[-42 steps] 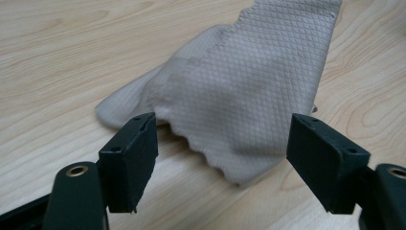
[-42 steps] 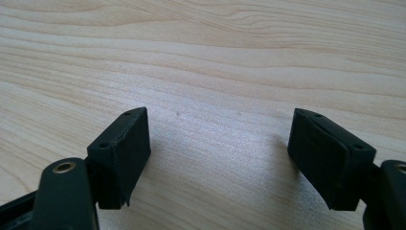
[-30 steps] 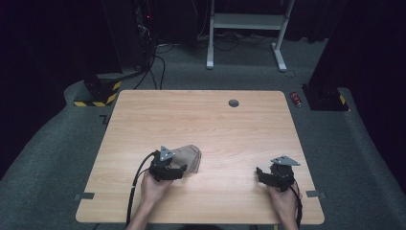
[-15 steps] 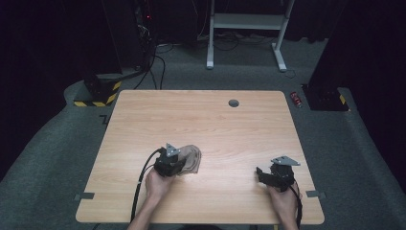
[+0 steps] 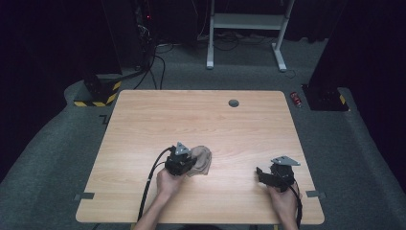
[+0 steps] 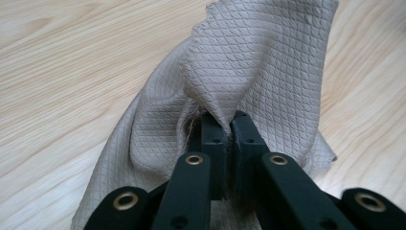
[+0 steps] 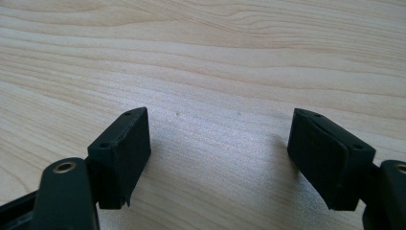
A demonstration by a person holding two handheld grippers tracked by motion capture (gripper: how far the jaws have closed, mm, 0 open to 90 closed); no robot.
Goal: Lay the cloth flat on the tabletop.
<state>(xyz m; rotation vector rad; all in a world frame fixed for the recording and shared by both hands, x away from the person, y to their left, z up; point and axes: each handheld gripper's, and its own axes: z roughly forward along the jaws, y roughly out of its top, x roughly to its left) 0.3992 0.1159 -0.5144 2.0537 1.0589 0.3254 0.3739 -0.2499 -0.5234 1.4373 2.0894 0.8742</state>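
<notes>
A crumpled beige quilted cloth [image 5: 201, 160] lies on the wooden table [image 5: 191, 120] near its front. My left gripper [image 5: 184, 163] sits at the cloth's left side, and its jaws have just been closing. In the left gripper view the gripper [image 6: 226, 125] pinches a raised fold of the cloth [image 6: 253, 62] between its black pads, so the fabric bunches up around them. My right gripper [image 5: 265, 176] rests low over the bare wood at the front right, well apart from the cloth. In the right gripper view that gripper [image 7: 220, 143] stands open with nothing between its fingers.
A small round grommet [image 5: 233, 103] is set in the table near the far edge. Beyond the table are grey carpet, a white desk frame [image 5: 246, 28], black cables and a small red can [image 5: 297, 99] on the floor at the right.
My left gripper has shifted a little to the right onto the cloth and its jaws have shut on a fold, bunching the fabric. The right gripper has stayed still.
</notes>
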